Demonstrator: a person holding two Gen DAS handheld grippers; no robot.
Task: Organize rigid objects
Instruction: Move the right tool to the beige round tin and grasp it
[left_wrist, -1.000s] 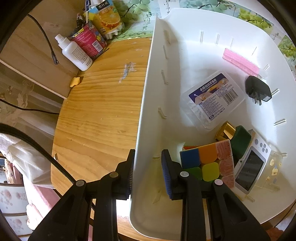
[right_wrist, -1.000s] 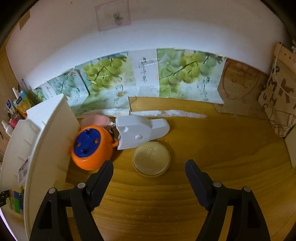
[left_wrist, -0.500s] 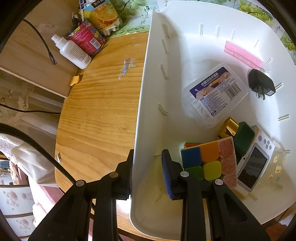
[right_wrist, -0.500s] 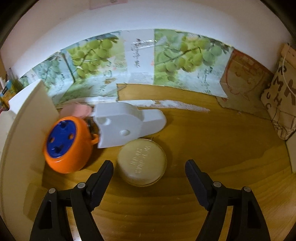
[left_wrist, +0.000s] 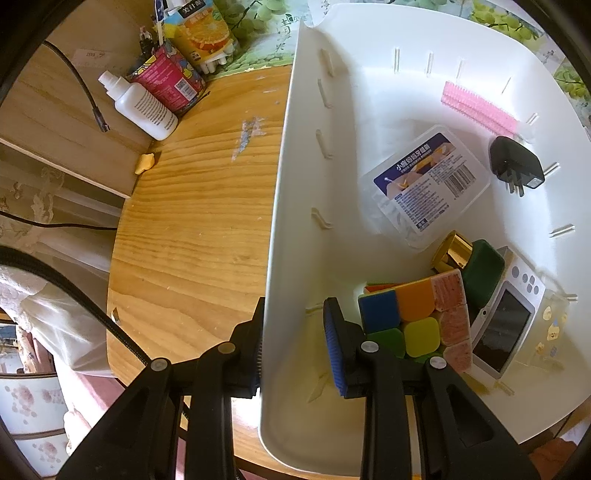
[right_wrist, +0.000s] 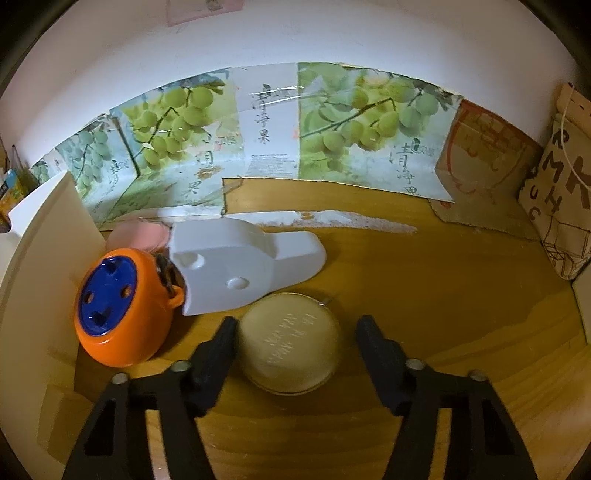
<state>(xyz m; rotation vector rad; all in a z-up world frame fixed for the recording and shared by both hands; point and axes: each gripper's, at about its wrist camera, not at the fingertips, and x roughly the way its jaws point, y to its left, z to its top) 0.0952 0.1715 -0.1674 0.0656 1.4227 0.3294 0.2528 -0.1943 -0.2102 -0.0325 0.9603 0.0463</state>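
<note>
My left gripper (left_wrist: 293, 325) straddles the left wall of the white bin (left_wrist: 291, 192), one finger outside and one inside, with a visible gap inside. The bin holds a colour cube (left_wrist: 413, 317), a clear toothpick box (left_wrist: 428, 184), a black charger (left_wrist: 515, 166), a pink comb (left_wrist: 478, 109), a gold-and-green object (left_wrist: 469, 262) and a small white device (left_wrist: 506, 317). My right gripper (right_wrist: 295, 332) is open, its fingers on either side of a round tan tin (right_wrist: 290, 343) on the wooden table. An orange and blue round toy (right_wrist: 118, 306) and a white plastic piece (right_wrist: 236, 269) lie just beyond.
The bin's outer wall (right_wrist: 33, 295) stands left of the orange toy. A pink disc (right_wrist: 135, 236) lies behind it. Grape-print cardboard (right_wrist: 332, 122) lines the back wall. A white bottle (left_wrist: 142, 107), a pink can (left_wrist: 166, 79) and a juice carton (left_wrist: 201, 33) stand at the table's far left.
My right gripper has moved forward and down, so the tan tin now sits between its open fingers. My left gripper has stayed on the bin wall.
</note>
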